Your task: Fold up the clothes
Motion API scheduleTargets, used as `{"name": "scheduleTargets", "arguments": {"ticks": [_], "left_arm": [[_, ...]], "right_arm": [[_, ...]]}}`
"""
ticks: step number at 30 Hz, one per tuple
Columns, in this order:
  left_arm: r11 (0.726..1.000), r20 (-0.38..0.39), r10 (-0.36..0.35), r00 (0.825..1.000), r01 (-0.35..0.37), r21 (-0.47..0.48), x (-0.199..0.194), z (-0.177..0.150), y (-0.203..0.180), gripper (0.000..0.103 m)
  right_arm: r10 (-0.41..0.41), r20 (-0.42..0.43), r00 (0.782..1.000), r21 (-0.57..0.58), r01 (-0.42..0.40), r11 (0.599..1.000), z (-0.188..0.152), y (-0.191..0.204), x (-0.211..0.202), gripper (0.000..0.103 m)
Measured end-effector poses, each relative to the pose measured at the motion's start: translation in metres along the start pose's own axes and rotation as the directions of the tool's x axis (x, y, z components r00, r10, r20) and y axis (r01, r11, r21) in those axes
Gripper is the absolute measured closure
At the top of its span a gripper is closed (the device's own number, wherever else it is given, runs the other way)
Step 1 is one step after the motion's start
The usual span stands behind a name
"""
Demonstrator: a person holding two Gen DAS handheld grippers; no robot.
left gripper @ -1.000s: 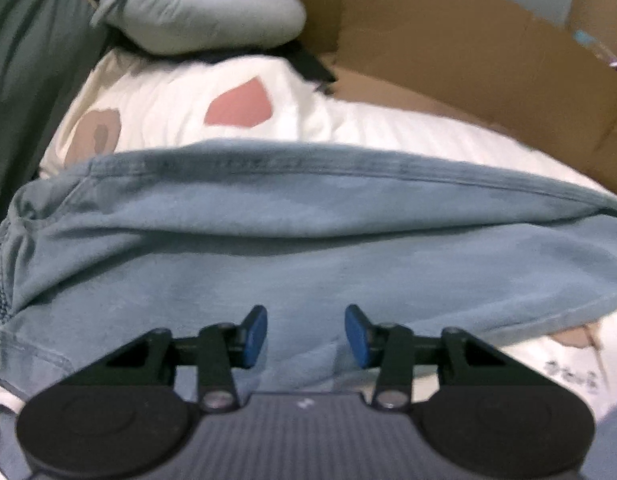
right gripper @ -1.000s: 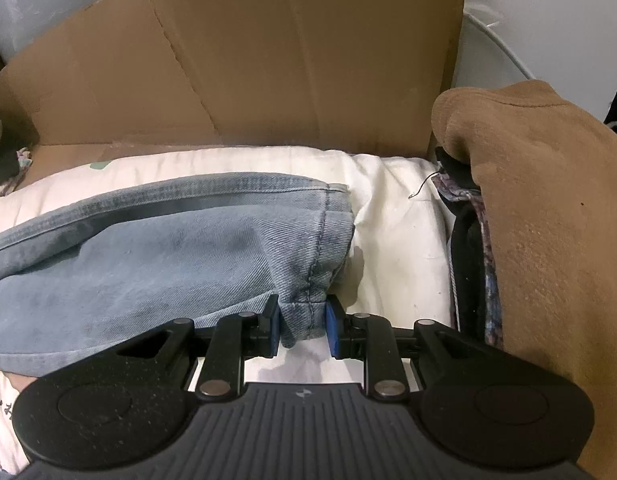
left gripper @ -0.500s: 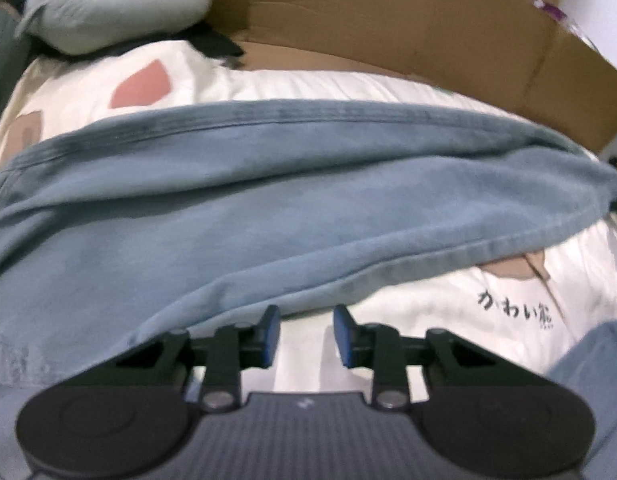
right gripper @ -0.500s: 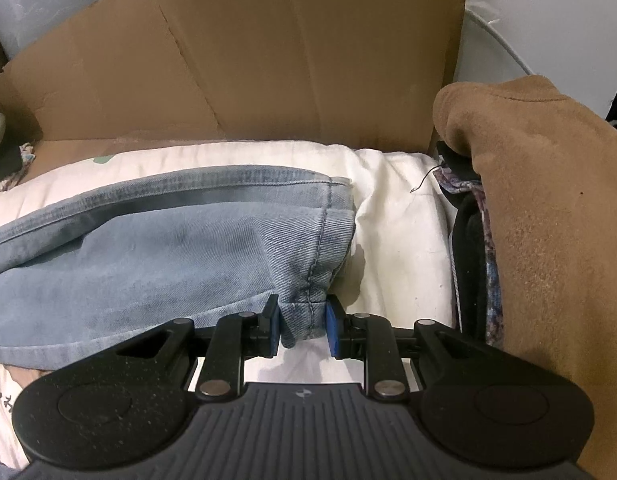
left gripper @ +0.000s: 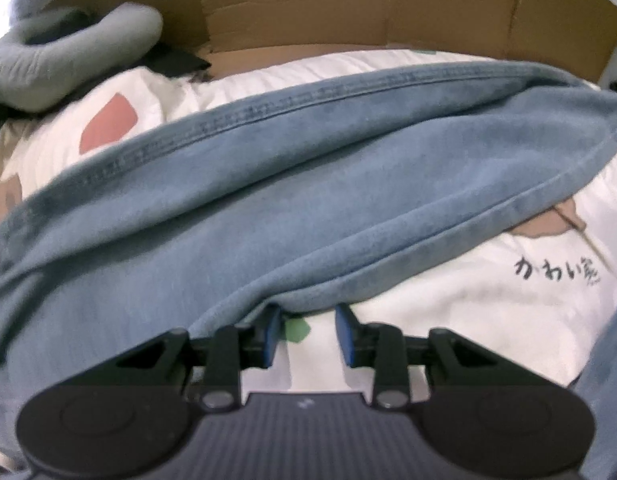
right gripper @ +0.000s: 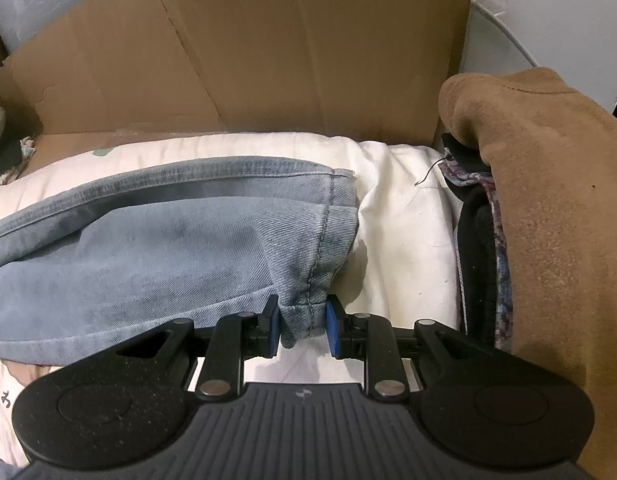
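Light blue jeans point(left gripper: 268, 200) lie stretched across a white printed bedspread point(left gripper: 468, 304). My left gripper point(left gripper: 306, 320) is at the jeans' near folded edge, and its jaws are opening. The fold reaches just to the fingertips; the gap behind it shows only bedspread, and the pads do not press on the cloth. In the right wrist view the same jeans point(right gripper: 168, 248) end in a leg hem. My right gripper point(right gripper: 300, 322) is shut on that hem, which bunches between the blue pads point(right gripper: 273, 328).
A cardboard wall point(right gripper: 288, 48) stands along the far side of the bed. A grey curved pillow point(left gripper: 68, 52) lies at the far left. A brown garment point(right gripper: 548, 220) is heaped over dark clothes point(right gripper: 476, 264) close on the right of the right gripper.
My left gripper has slid from over the jeans to their near edge and rolled, so the jeans now look slanted. Its jaws stand narrower than a second ago. The right gripper has not moved.
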State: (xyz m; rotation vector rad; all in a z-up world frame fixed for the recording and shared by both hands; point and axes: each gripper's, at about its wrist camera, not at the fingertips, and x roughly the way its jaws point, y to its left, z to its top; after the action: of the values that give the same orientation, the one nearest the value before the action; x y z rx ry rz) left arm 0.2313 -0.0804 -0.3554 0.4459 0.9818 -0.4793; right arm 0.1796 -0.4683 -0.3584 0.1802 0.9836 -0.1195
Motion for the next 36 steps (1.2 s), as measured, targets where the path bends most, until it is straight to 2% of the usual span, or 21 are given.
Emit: {"name": "scheduleTargets", "arguments": {"ticks": [8, 13, 19, 25, 36], "left_arm": [[0.992, 0.048, 0.025, 0.999, -0.03, 0.125, -0.016, -0.007, -0.022, 0.064], [0.987, 0.063, 0.043, 0.997, -0.052, 0.154, -0.014, -0.007, -0.025, 0.063], [0.983, 0.065, 0.009, 0.998, -0.021, 0.185, -0.009, -0.002, -0.024, 0.062], [0.956, 0.054, -0.019, 0.998, 0.002, 0.295, 0.005, -0.004, -0.024, 0.055], [0.964, 0.022, -0.11, 0.994, 0.101, 0.245, 0.023, 0.005, -0.004, 0.054]], "right_arm": [[-0.005, 0.022, 1.0, 0.012, 0.005, 1.0, 0.003, -0.004, -0.004, 0.08], [-0.006, 0.019, 1.0, 0.006, 0.006, 1.0, 0.002, -0.003, -0.003, 0.08], [-0.008, 0.014, 1.0, 0.001, 0.008, 1.0, 0.002, -0.002, -0.002, 0.08], [-0.008, 0.008, 1.0, -0.006, 0.008, 1.0, 0.002, -0.002, 0.001, 0.08], [-0.006, -0.002, 1.0, -0.011, 0.006, 1.0, 0.002, 0.0, 0.004, 0.08]]}}
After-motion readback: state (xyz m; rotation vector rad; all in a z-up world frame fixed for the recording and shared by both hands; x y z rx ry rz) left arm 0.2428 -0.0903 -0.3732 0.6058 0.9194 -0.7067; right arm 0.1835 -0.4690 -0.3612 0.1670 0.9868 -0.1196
